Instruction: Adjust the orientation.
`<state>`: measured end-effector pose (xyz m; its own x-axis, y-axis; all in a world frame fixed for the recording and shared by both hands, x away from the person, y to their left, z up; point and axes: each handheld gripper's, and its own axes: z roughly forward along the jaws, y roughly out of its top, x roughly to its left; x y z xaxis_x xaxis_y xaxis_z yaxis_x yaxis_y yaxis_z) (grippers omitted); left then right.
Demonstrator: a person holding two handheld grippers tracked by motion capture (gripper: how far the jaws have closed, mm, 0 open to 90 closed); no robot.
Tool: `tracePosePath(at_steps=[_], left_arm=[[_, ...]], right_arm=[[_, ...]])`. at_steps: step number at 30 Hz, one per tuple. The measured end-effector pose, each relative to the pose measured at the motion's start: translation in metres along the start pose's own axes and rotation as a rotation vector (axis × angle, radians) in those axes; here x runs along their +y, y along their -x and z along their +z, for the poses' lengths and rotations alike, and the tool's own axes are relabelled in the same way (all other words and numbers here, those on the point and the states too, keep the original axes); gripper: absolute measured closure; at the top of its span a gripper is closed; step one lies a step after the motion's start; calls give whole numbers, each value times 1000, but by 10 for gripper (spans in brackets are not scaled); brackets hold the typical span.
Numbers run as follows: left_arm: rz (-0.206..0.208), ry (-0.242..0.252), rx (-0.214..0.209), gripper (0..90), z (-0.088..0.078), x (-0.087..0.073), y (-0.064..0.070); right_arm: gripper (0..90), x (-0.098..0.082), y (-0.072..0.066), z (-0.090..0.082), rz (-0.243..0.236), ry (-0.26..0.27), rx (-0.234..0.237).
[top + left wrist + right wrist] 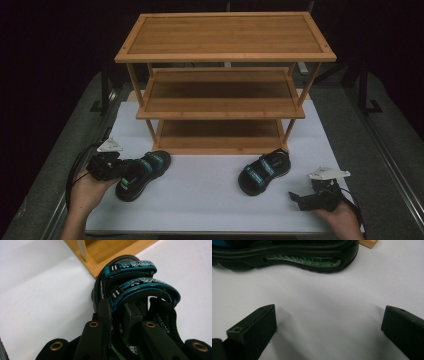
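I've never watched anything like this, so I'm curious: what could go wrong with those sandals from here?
1. The left gripper pinches the left sandal only at the side wall by its heel; the hold looks narrow, so the sandal might tilt or slip if lifted.
2. That sandal's toe lies close to the wooden rack, so it could catch the bottom shelf's edge.
3. The right gripper sits open, apart from the right sandal; pushing in low might shove it.

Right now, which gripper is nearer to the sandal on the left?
Left. The left gripper is closed on that sandal at its heel end; the right gripper rests open across the mat, beyond the other sandal.
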<state>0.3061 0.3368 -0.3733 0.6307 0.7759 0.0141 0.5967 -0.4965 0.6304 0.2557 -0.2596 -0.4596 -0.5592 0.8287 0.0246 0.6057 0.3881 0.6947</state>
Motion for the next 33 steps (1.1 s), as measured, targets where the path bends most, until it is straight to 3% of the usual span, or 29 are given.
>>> tracePosePath(at_steps=[8,15,23,33], left_arm=[[-2,33,-68,789,3,7,15],[41,58,-96,793,8,30,38],[76,62,-135,794,30,54,68],[101,33,-174,793,57,61,89]], right_arm=[[0,0,0,0,0,0,0],[0,0,0,0,0,0,0],[0,0,0,0,0,0,0],[0,0,0,0,1,0,1]])
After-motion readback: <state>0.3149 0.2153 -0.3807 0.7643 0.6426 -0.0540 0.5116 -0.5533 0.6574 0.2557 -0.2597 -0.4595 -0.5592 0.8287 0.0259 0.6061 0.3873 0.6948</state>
